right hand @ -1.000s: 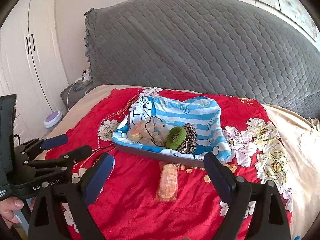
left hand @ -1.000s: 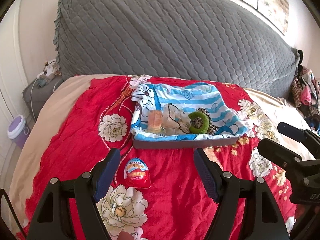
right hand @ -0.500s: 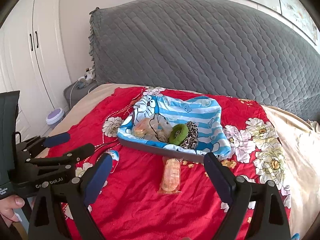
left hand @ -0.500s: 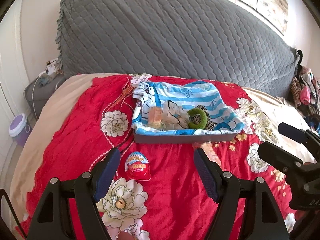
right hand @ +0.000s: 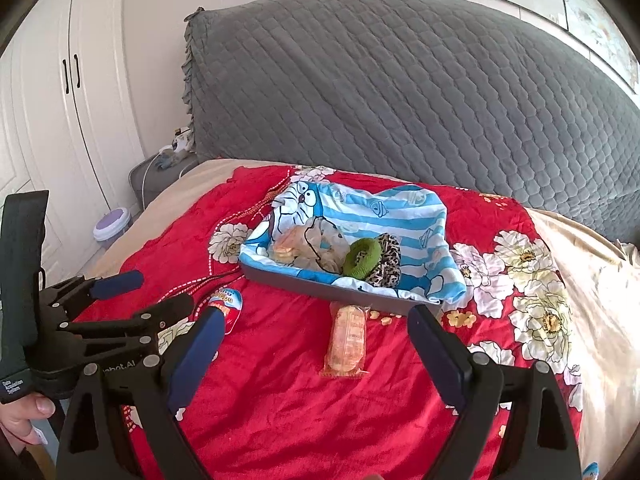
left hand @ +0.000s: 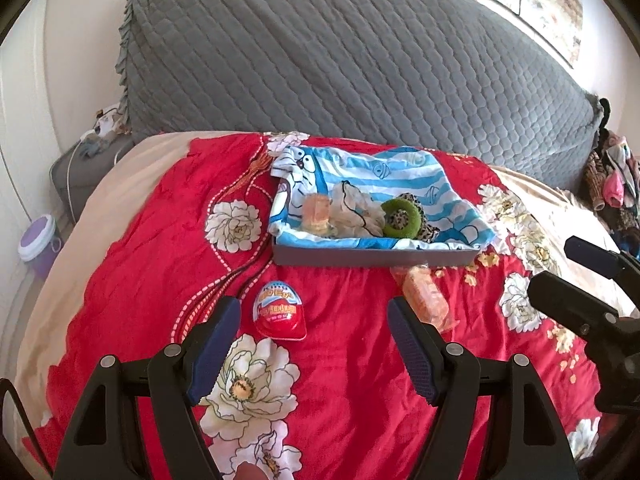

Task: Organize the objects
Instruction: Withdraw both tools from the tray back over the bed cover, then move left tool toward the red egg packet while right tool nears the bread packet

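Red satin, crumpled and printed with white flowers, is what everything sits on: the bedspread (right hand: 304,408) fills my view, and I take the grey tray (right hand: 340,289) on it as my landmark. The tray is lined with a blue striped cartoon cloth (right hand: 372,208) and already holds a green scrunchie (right hand: 362,258) leaning on a leopard-print one (right hand: 388,262), plus a crinkled clear bag. Just in front of the tray's near wall lies a wrapped orange snack bar (right hand: 347,338); further out from the tray's left corner sits a red egg-shaped chocolate (left hand: 279,309). My right gripper (right hand: 316,364) hangs in front of the tray with the bar between its widely spread jaws, gripping nothing. My left gripper (left hand: 314,354) is likewise wide and empty, the egg just inside its left finger. I judge the risks to be these: slick film could slide off the pads, the soft bedspread could bunch into a closing grip, and the two grippers, near each other, could collide if I reach across.
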Available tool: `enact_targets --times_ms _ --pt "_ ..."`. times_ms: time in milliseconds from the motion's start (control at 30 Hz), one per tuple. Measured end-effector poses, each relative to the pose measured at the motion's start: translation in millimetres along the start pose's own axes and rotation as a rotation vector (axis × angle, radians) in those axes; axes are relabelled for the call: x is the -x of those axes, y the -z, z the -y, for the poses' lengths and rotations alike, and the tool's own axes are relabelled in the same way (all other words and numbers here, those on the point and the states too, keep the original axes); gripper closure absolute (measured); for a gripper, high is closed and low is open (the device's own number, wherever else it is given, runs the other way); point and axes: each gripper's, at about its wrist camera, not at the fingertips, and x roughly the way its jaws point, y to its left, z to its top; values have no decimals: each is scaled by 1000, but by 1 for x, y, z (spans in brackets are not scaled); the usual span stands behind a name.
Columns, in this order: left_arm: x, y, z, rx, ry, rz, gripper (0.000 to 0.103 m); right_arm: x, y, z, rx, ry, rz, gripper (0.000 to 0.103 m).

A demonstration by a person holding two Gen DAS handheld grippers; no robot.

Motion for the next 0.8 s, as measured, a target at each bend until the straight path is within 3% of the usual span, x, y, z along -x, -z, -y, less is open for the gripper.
enact_targets --times_ms 800 --pt "2 28 4 -2 -19 -41 26 6 20 -3 5 -2 -33 10"
